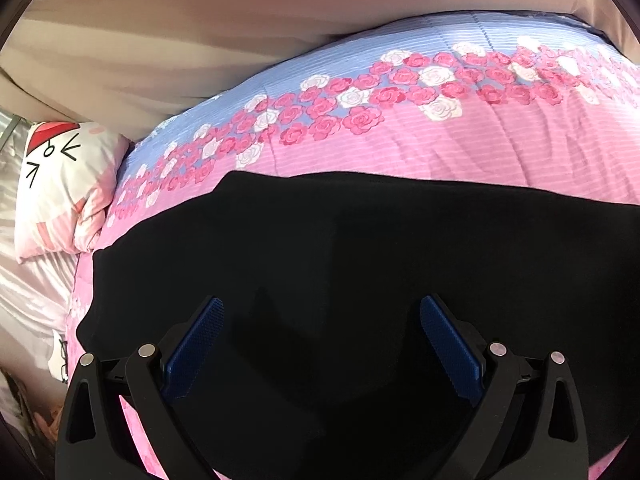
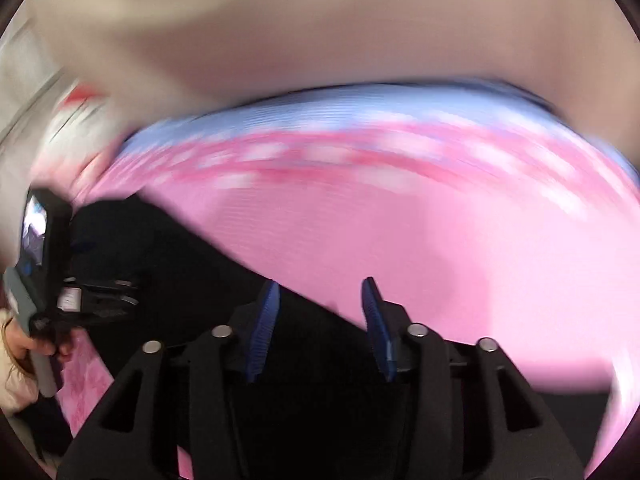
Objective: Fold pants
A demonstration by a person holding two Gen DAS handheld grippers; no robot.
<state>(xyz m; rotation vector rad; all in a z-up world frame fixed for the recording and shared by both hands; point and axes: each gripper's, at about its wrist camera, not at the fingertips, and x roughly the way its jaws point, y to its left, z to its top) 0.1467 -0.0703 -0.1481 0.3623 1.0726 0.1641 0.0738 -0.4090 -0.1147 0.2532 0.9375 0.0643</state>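
The black pants (image 1: 360, 248) lie spread flat on the bed, on a pink quilt (image 1: 460, 148) that turns blue toward its far edge, with a band of pink and white roses (image 1: 360, 108) running across where the two colours meet. The pants cover the near part of the quilt and their far edge is a fairly straight line.

The left gripper (image 1: 320, 320) hangs just above the middle of the dark cloth with its blue fingers (image 1: 196, 344) spread wide and nothing between them; whether the tips touch the fabric I cannot tell. To its left, at the head of the bed, a white and pink pillow (image 1: 68, 184) sits just beside the quilt, printed with a cartoon face in black lines and a red shape above it. No readable writing shows on it. A beige curtain (image 1: 200, 40) hangs behind the bed.

The right wrist view is badly smeared. The right gripper (image 2: 318, 292) is over the right-hand edge of the pants (image 2: 180, 256), where black cloth meets pink quilt (image 2: 480, 260). Its fingers (image 2: 264, 328) stand apart, narrower than the left pair, and hold nothing. At the far left of that view the other gripper (image 2: 92, 292) appears over the pants, held by a hand (image 2: 28, 344); it carries a small pale label, too blurred to read.
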